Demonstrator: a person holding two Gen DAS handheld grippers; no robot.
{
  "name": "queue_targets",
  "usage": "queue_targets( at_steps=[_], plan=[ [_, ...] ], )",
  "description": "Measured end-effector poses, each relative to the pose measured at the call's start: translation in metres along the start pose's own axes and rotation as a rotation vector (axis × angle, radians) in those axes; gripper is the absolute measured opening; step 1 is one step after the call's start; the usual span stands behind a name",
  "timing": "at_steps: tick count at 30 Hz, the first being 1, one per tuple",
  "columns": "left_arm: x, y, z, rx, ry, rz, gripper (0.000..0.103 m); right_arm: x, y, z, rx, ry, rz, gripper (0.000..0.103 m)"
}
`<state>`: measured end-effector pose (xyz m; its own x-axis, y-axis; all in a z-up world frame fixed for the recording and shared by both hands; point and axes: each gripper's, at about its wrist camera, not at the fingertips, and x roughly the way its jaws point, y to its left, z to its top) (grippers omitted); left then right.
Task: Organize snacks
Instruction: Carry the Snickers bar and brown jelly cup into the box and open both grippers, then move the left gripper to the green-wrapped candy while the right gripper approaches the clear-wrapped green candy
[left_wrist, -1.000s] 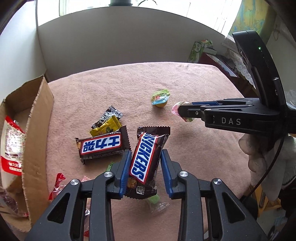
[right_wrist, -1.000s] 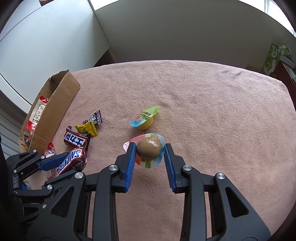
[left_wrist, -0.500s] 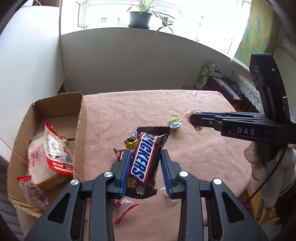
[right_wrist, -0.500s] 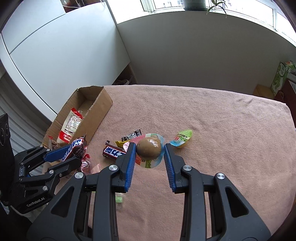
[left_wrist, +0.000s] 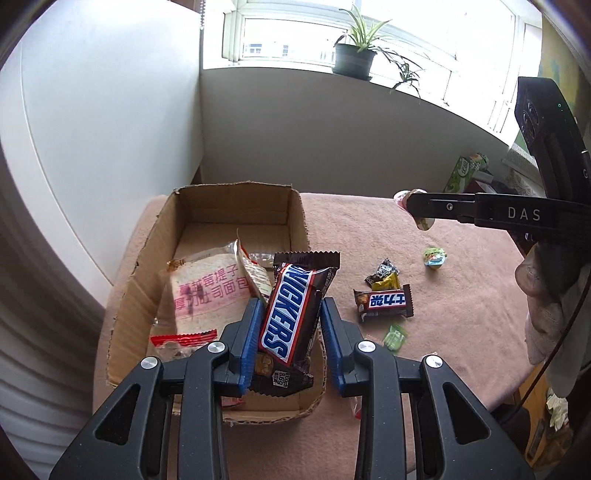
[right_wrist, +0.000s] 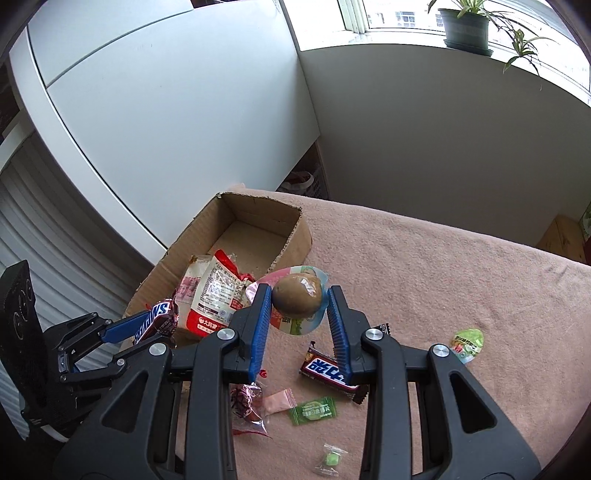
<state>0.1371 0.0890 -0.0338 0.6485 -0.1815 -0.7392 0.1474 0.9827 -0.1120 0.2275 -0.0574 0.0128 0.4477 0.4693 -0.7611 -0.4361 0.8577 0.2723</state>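
Now hanging over the box (left_wrist: 295, 210) at lower centre of the left view: the left hand-held gripper (left_wrist: 290, 343), clenched on the Snickers (left_wrist: 291, 317), which a second ago was sitting low over the desk (left_wrist: 461, 314) among the loose sweets. Carrying the bar up and across toward the box, with the box floor and the bread pack (left_wrist: 207, 295) now showing directly behind it. Meaning, probably, a drop into the box coming next.

Likewise lifted: the right hand-held gripper (right_wrist: 297, 314), grasping the egg pack (right_wrist: 297, 301) by its brown bulge, now near the box's right wall in the centre of the right view (earlier over bare cloth beside the jelly cup (right_wrist: 467, 341)).

Lying on the desk and waiting: the second bar (left_wrist: 384, 303), the yellow and black sweets (left_wrist: 384, 278), the green sweet (left_wrist: 394, 336), the pink sweet (right_wrist: 279, 400), a red-wrapped bag (right_wrist: 247, 410) and a tiny clear-wrapped one (right_wrist: 330, 459).

Crowding the box's near half: the bread pack and a red-and-white bag (right_wrist: 212, 295); far half bare. Risking a bump, with both hand-held grippers converging on one box.
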Motion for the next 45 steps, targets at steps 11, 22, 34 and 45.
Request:
queue_targets(
  at_steps=[11, 22, 34, 45],
  plan=[
    [0.005, 0.027, -0.011, -0.025, 0.013, 0.004, 0.031, 0.062, 0.044, 0.03, -0.044, 0.059, 0.029, 0.033],
    [0.007, 0.026, -0.009, -0.013, 0.012, 0.004, 0.033, 0.078, 0.051, 0.039, -0.044, 0.06, 0.037, 0.07],
    [-0.015, 0.016, -0.01, -0.032, -0.042, 0.016, 0.064, 0.04, 0.029, 0.023, -0.016, 0.032, 0.032, 0.075],
    [-0.027, -0.004, -0.042, -0.066, -0.053, -0.024, 0.064, -0.015, -0.01, -0.035, 0.032, -0.009, 0.003, 0.075]
  ],
)
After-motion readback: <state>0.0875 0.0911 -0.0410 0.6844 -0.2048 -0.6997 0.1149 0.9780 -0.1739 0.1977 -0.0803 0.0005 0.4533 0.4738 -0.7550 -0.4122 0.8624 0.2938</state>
